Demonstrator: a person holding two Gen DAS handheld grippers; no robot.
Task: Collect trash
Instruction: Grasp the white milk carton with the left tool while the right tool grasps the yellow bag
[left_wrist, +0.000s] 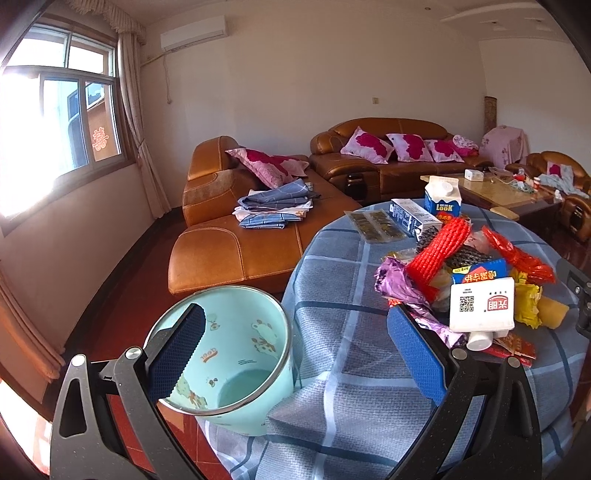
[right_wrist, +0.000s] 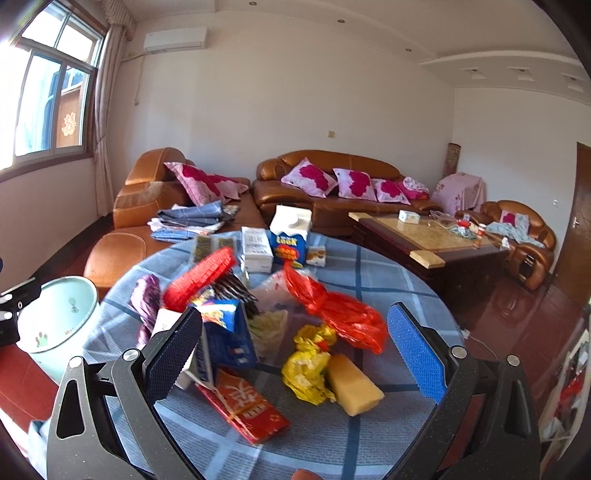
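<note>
A pile of trash lies on a round table with a blue plaid cloth (right_wrist: 332, 435): a red mesh sleeve (right_wrist: 201, 275), a red plastic bag (right_wrist: 340, 314), a yellow crumpled wrapper (right_wrist: 306, 365), a pale yellow block (right_wrist: 352, 384), a red packet (right_wrist: 245, 408), a blue carton (right_wrist: 227, 332) and a purple wrapper (left_wrist: 402, 291). A mint bin (left_wrist: 236, 354) stands at the table's left edge. My left gripper (left_wrist: 295, 354) is open, over the bin's rim and the table edge. My right gripper (right_wrist: 295, 354) is open above the yellow wrapper.
Milk cartons (right_wrist: 288, 236) stand at the table's far side. Brown leather sofas (right_wrist: 328, 192) with pink pillows and folded cloth line the back. A wooden coffee table (right_wrist: 432, 236) stands at the right. The floor is red tile.
</note>
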